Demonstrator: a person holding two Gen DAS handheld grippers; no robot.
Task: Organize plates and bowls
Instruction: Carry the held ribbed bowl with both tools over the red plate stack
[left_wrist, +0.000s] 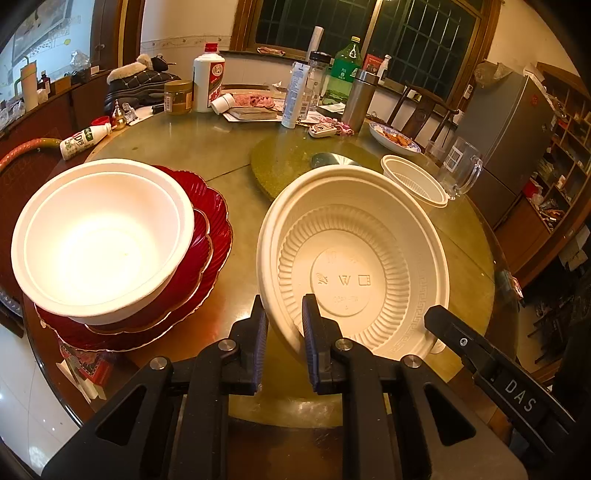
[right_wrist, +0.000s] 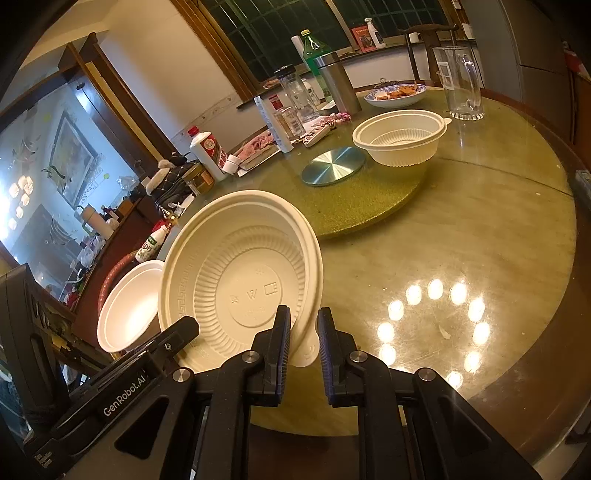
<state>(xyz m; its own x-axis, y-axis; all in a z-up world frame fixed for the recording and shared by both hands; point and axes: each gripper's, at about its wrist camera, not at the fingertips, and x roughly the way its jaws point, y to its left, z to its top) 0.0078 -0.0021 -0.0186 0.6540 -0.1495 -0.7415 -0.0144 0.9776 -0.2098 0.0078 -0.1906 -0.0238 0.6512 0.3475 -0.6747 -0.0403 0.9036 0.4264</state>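
Note:
A large cream plastic bowl (left_wrist: 354, 258) is held tilted above the round table, its ribbed inside facing the cameras. My left gripper (left_wrist: 284, 314) is shut on its left rim. My right gripper (right_wrist: 303, 328) is shut on the opposite rim with the tab; the bowl also shows in the right wrist view (right_wrist: 240, 284). Two nested white bowls (left_wrist: 99, 236) rest on stacked red scalloped plates (left_wrist: 210, 236) at the left. A smaller cream ribbed bowl (left_wrist: 415, 179) sits on the turntable; it also shows in the right wrist view (right_wrist: 400, 138).
The green turntable (right_wrist: 369, 206) carries a silver disc (right_wrist: 332, 166). Bottles, jars, a steel flask (left_wrist: 360, 99), a glass mug (left_wrist: 458, 166) and a blue-patterned dish of food (left_wrist: 395, 138) crowd the far side. A fridge and shelves stand to the right.

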